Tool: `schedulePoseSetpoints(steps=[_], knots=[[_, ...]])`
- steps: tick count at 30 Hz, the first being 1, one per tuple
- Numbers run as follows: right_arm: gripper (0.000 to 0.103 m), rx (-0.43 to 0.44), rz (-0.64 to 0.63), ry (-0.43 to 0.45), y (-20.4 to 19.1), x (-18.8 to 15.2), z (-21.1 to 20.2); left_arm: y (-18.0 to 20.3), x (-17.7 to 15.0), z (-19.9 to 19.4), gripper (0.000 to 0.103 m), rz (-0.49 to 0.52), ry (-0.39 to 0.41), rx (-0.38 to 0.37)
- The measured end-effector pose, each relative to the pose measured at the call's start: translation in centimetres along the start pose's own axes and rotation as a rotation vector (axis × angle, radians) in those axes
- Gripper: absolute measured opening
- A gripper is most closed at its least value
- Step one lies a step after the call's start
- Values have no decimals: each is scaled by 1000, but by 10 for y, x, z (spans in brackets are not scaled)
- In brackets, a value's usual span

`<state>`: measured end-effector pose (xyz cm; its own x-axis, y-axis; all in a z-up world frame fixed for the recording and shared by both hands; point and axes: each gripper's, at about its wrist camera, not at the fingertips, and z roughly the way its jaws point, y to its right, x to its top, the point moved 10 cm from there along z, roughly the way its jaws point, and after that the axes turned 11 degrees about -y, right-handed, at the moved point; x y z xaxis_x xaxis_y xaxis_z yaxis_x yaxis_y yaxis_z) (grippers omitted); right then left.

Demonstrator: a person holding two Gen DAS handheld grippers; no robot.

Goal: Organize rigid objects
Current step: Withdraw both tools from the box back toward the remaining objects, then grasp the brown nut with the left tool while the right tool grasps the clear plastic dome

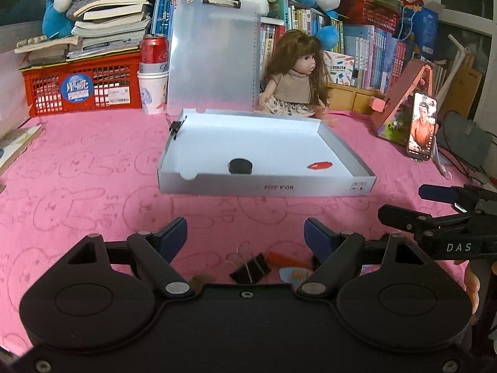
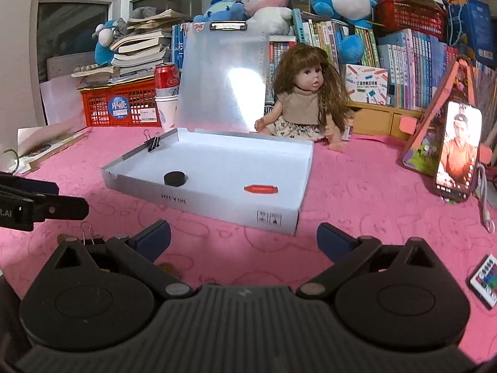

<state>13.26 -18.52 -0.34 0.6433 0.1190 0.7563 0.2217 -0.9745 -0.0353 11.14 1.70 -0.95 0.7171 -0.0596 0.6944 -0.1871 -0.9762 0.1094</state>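
The black arm of the right gripper [image 1: 459, 245] carries white letters "DAS". The shallow white cardboard box [image 1: 310, 188] has upside-down print on its front wall, too distorted to read surely. The round blue sticker on the red plastic crate [image 1: 77, 88] shows Chinese characters.

- Your left gripper [image 1: 246, 233] is a matte black plastic body with two round discs, silver pivot pins and small screws along its lower edge.
- Its fingers [image 1: 174, 231] are black linkage arms tipped with dark blue pads.
- Your right gripper [image 2: 243, 237] has the same black build, with a ribbed grey-black centre panel between the discs.
- Seen from the left wrist, its side arm carries white letters "DAS".
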Motion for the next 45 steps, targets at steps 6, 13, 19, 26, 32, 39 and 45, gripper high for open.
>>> schedulePoseSetpoints(steps=[6,13,19,26,32,39,45], knots=[[103,14,23,25,3,-13,-6,-2,-13,-5,81,-5,8,4],[103,23,55,77,6,-22,-17,-7,-29,-10,81,-41,33,-12],[97,10,71,69,8,-33,-17,-18,-43,-10,67,-55,24,-6],[86,25,78,49,7,-43,-15,-29,-54,-6,50,-81,7,13],[75,11,62,44,5,-47,-14,-33,-53,-1,49,-83,11,54],[60,4,124,54,17,-48,-12,-32,-53,9,49,-106,-1,77],[50,26,226,18,32,-53,0,-30,-52,20,49,-98,4,113]])
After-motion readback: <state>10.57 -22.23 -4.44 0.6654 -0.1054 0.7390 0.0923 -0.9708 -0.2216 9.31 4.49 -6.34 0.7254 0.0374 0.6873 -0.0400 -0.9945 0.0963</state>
